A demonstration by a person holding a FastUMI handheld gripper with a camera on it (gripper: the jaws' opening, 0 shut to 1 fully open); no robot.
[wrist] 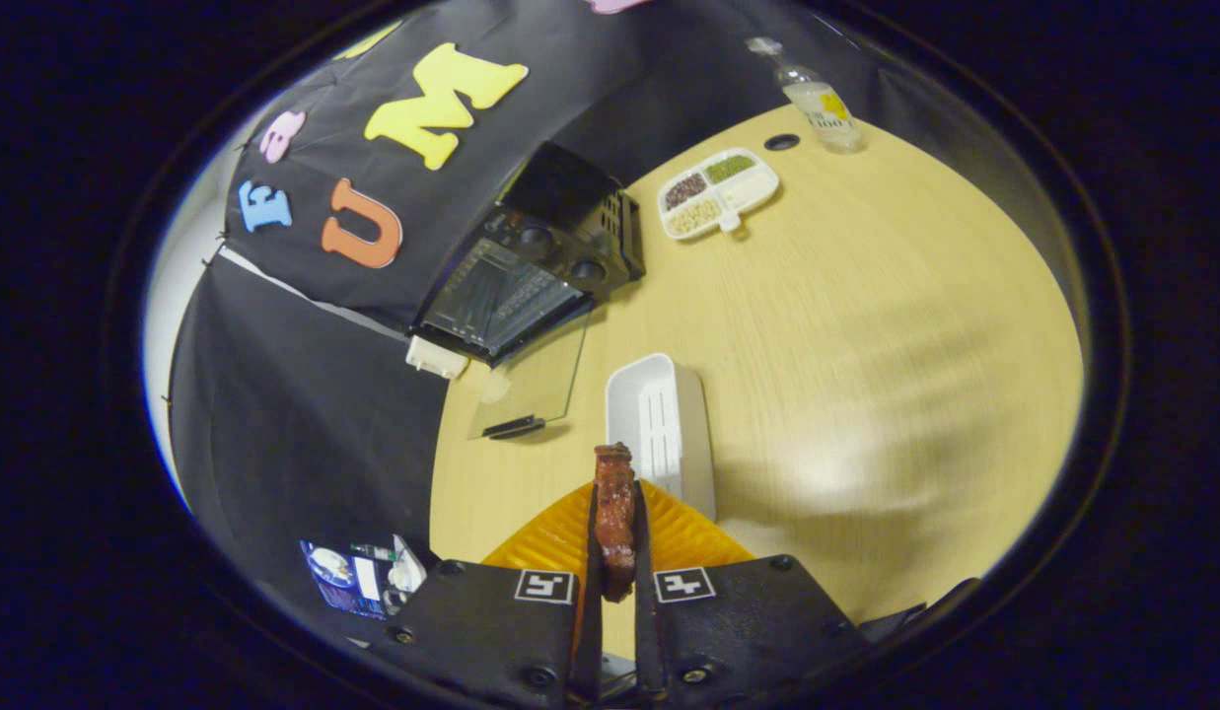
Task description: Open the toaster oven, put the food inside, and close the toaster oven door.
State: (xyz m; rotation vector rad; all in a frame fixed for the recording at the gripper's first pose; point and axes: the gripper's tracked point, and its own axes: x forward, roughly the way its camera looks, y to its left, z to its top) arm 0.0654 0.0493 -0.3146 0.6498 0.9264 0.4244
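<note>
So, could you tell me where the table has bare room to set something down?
The gripper is shut on the meat piece. Free: the broad table stretch bordered by white tray, divided dish and bottle. Crowded: around the toaster oven and its open door.

Gripper [615, 513] clamped on a reddish-brown piece of food [614, 503] above a wooden table [866, 325].

Both fingers press the food's sides; its tip sticks out past them. Just beyond sits an empty white tray [659, 429]. Farther on stands the black toaster oven [536, 266], its glass door [531, 380] folded down open. Well beyond are a divided dish of grains [718, 192] and a clear bottle [817, 99].
</note>
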